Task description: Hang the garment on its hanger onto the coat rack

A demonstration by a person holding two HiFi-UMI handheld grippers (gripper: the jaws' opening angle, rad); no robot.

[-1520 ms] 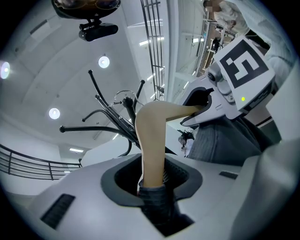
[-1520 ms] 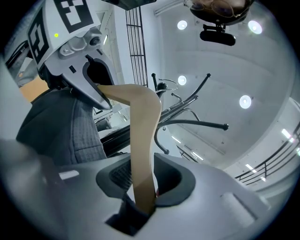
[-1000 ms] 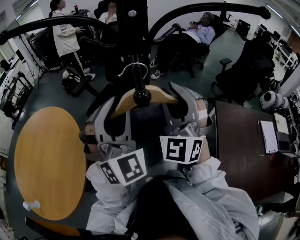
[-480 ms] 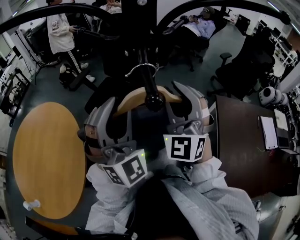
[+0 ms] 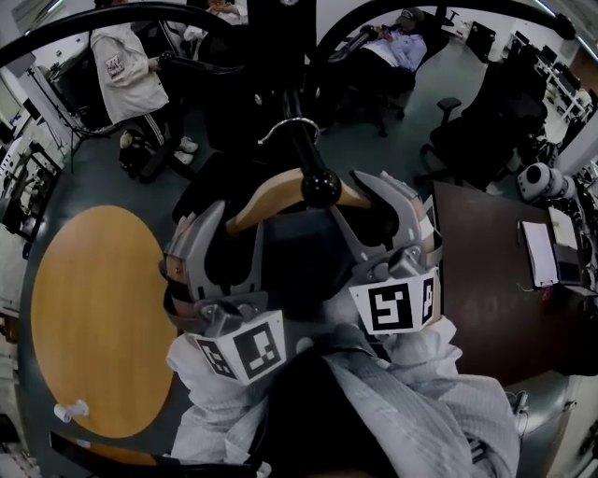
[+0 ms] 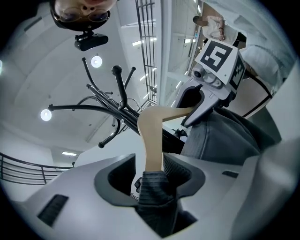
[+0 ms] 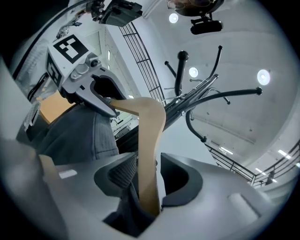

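A wooden hanger (image 5: 250, 208) carries a dark grey garment (image 5: 294, 261). Its metal hook (image 5: 290, 127) loops over a black arm of the coat rack (image 5: 320, 189). My left gripper (image 5: 235, 219) is at the hanger's left arm and my right gripper (image 5: 346, 193) at its right arm. Both have just been opening their jaws. In the left gripper view the wooden arm (image 6: 151, 136) and a fold of garment (image 6: 154, 192) stand loosely between the spread jaws of the left gripper (image 6: 150, 161). In the right gripper view the other hanger arm (image 7: 150, 140) passes between the parted jaws of the right gripper (image 7: 149, 164).
A round wooden table (image 5: 93, 317) stands at the left. At the right is a dark desk (image 5: 486, 280) with papers. Office chairs (image 5: 486, 140) and seated or standing people (image 5: 126, 65) fill the back. More curved rack arms (image 5: 112, 19) spread overhead.
Both grippers' jaws have spread wider around the hanger arms. The right gripper has slid a little down and to the right. The hanger stays hooked on the rack arm.
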